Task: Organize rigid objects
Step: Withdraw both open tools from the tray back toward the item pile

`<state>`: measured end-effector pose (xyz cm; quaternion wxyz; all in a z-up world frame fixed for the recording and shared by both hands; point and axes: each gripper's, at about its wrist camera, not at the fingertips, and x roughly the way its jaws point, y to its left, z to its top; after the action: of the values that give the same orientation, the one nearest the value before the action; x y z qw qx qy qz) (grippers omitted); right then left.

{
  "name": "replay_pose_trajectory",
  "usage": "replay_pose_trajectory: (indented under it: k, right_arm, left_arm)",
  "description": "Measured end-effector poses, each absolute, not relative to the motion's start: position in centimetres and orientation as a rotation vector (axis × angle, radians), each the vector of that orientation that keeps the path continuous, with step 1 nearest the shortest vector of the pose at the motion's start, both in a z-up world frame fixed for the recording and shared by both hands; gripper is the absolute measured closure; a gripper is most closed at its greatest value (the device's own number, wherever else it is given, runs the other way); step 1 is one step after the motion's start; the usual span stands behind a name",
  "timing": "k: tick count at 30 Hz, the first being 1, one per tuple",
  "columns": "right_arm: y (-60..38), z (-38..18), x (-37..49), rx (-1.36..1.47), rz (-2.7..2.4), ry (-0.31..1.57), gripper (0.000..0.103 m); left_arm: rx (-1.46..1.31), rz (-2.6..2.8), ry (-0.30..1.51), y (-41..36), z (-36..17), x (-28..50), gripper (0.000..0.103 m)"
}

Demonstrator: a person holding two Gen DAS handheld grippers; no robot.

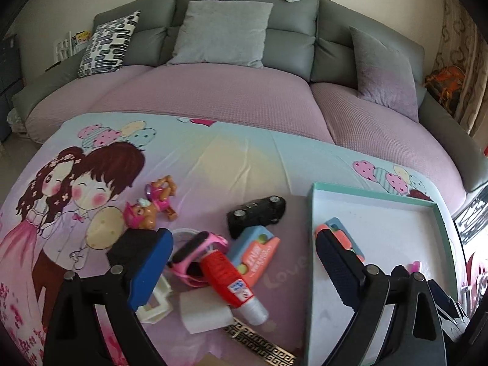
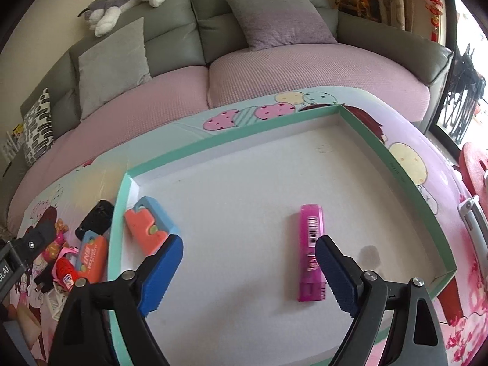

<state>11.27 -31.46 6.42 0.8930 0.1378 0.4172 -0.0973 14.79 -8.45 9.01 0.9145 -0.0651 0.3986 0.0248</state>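
Behind your cartoon-print worktop [image 1: 231,155] sits a grey sofa [image 1: 244,12]. Toys crowd lower centre: black car [image 1: 256,215], red tube [image 1: 228,277]. Your tray [image 2: 213,143] holds a pink lighter [image 2: 311,251]. Both jaws gape, empty.

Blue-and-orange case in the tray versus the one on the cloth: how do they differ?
The case in the tray lies inside the green-rimmed tray, apart from other things; the case on the cloth sits outside it in a pile, touching the red tube and black toy car. The outside case shows printed lettering; the other shows none. Both are blue with orange parts.
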Motion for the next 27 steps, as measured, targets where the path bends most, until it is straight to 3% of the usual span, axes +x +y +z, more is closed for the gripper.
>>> replay_pose_trajectory:
  k: [2,15,17,27]
  right_arm:
    - [-30.1,6.6,11.5,0.272,-0.159,0.860,0.006]
    - [-18.7,8.0,12.2,0.221,0.177,0.851,0.006]
    - [-17.2,7.8,12.2,0.171,0.191,0.855,0.013]
    - [-14.7,6.0,12.8,0.071,0.208,0.913,0.030]
  left_arm:
    - [-0.142,0.095,0.812,-6.7,9.4,14.4,0.008]
    - [-0.204,0.288,0.875,1.8,8.9,11.5,0.005]
    - [-0.232,0.295,0.919,2.6,7.7,11.3,0.005]
    - [-0.356,0.228,1.007,4.7,4.9,10.9,0.005]
